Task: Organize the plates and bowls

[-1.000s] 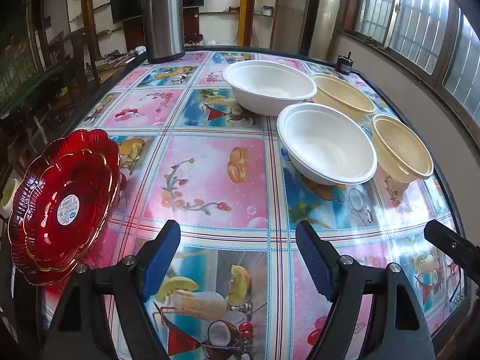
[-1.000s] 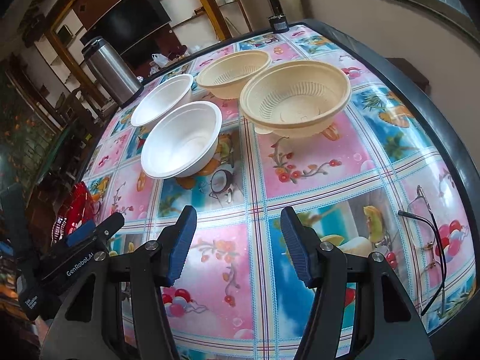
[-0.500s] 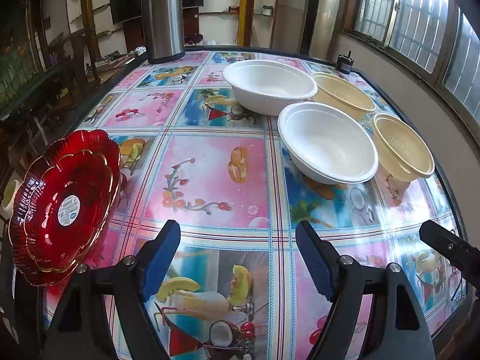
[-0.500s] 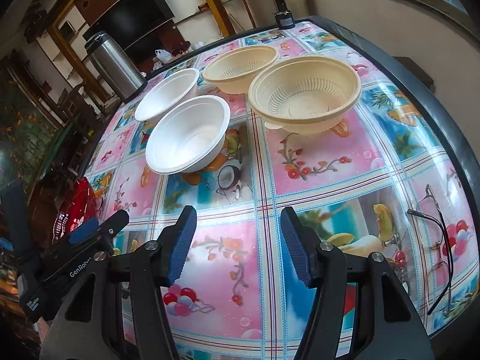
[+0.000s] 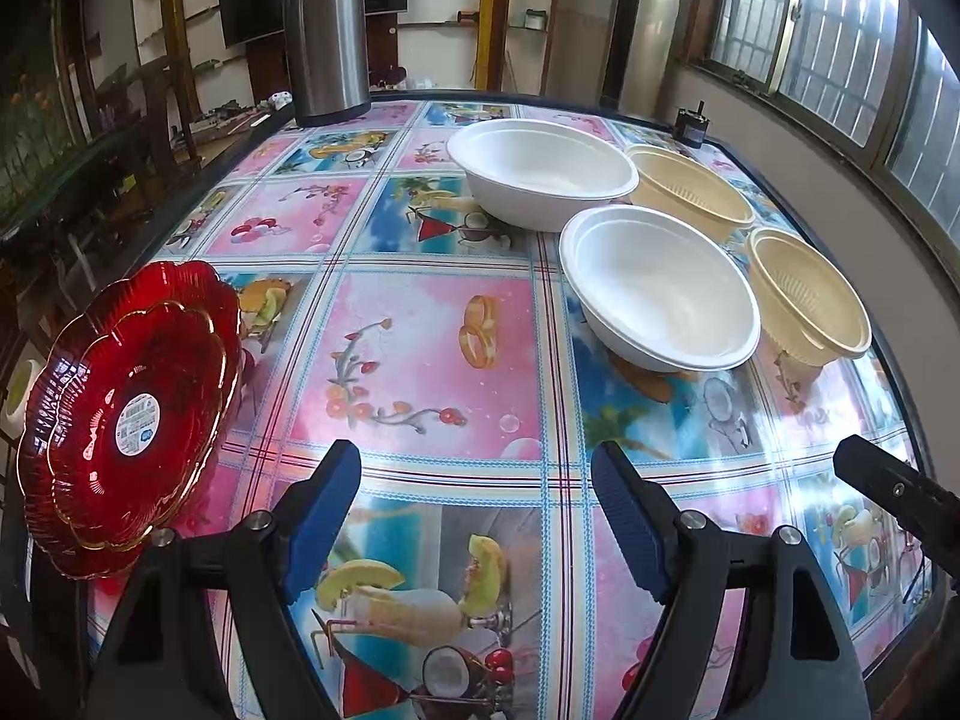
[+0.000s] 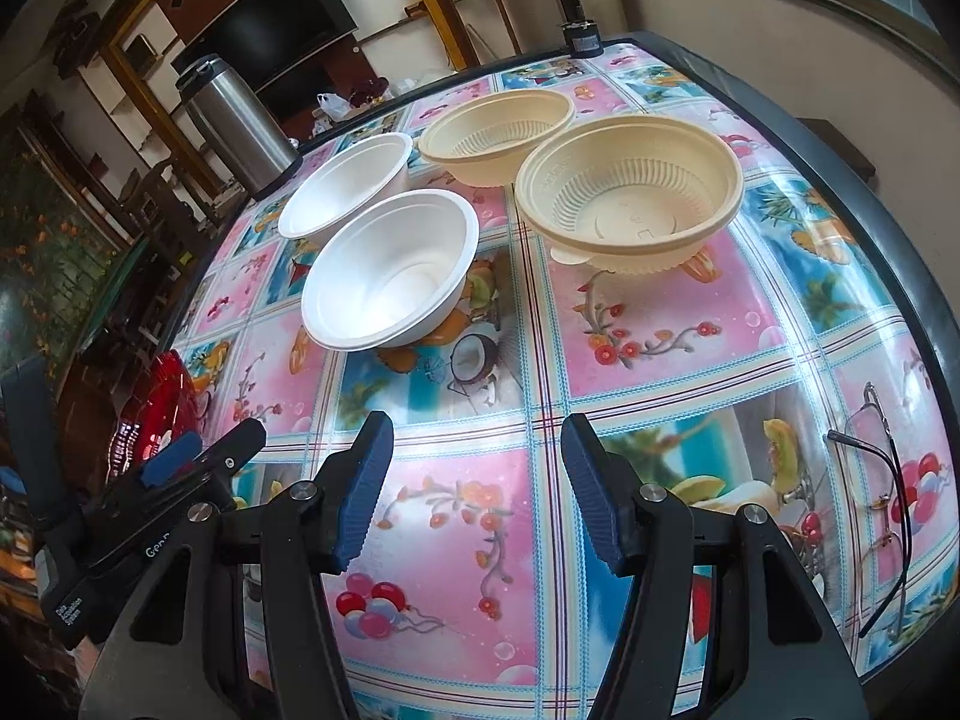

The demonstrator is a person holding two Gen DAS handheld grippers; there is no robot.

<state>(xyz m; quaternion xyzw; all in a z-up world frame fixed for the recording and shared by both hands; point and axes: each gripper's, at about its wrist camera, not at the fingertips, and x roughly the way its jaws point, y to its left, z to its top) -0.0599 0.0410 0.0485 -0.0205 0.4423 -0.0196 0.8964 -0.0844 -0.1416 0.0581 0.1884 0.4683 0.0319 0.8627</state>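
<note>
I hold both grippers tilted down over the table's (image 5: 420,360) near edge: left gripper (image 5: 477,516) and right gripper (image 6: 477,492) released, empty. Red plates (image 5: 120,414) overhang the left edge; white bowls (image 6: 390,276) and cream bowls (image 6: 630,192) cluster toward the far right corner; eyeglasses (image 6: 882,516) lie at the right edge.

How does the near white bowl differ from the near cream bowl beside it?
The near white bowl is smooth-walled and plain; the near cream bowl has ribbed, slotted walls like a strainer. The white one has a thin rolled rim, the cream one a wide flat rim. Both stand upright and empty on the table, apart from each other.
</note>
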